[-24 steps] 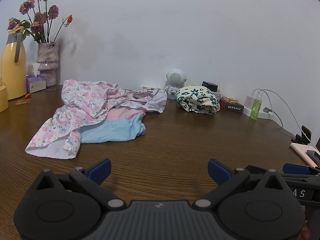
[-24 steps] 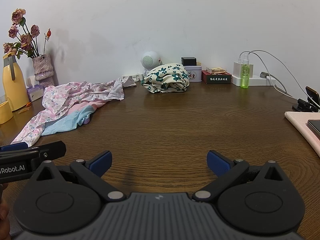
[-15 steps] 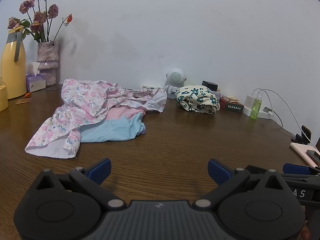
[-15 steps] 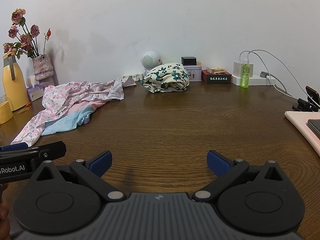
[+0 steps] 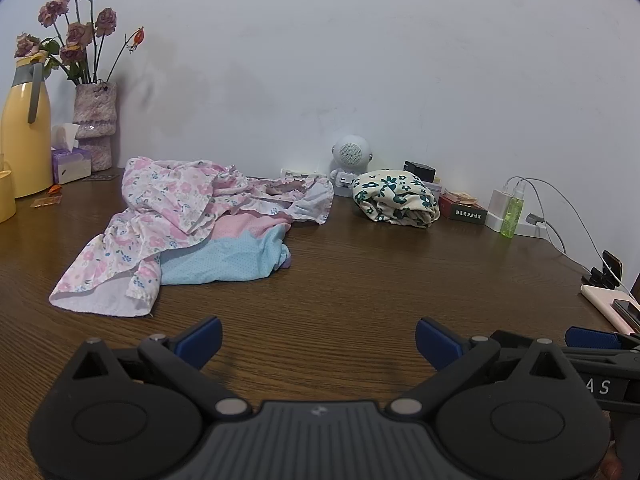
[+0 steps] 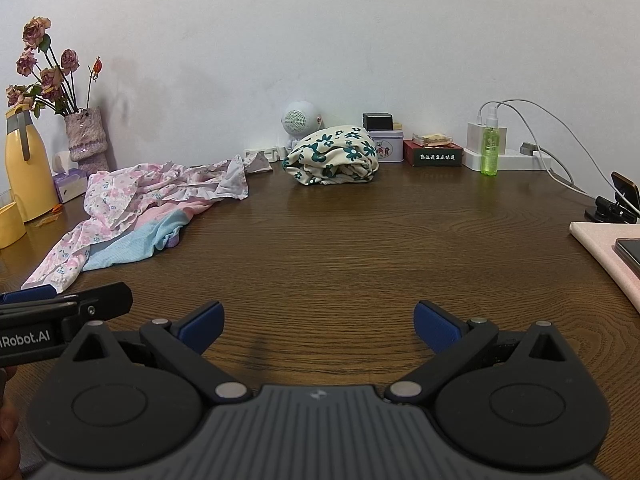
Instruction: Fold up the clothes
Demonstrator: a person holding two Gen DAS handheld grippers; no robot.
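Both your grippers are wide open w/ nothing between the jaws: left gripper and right gripper hover low over bare wood at the near edge of the table, side by side, angled down a bit. Clothes pile sits far-left on the table, well apart from both: pink floral top crumpled, draped over a blue/pink piece that pokes out toward you. Right-wrist view has the same pile at left. A folded green-flower garment sits at the back near the wall, just beside the white speaker. Yellow flask + vase far left; green bottle back right.
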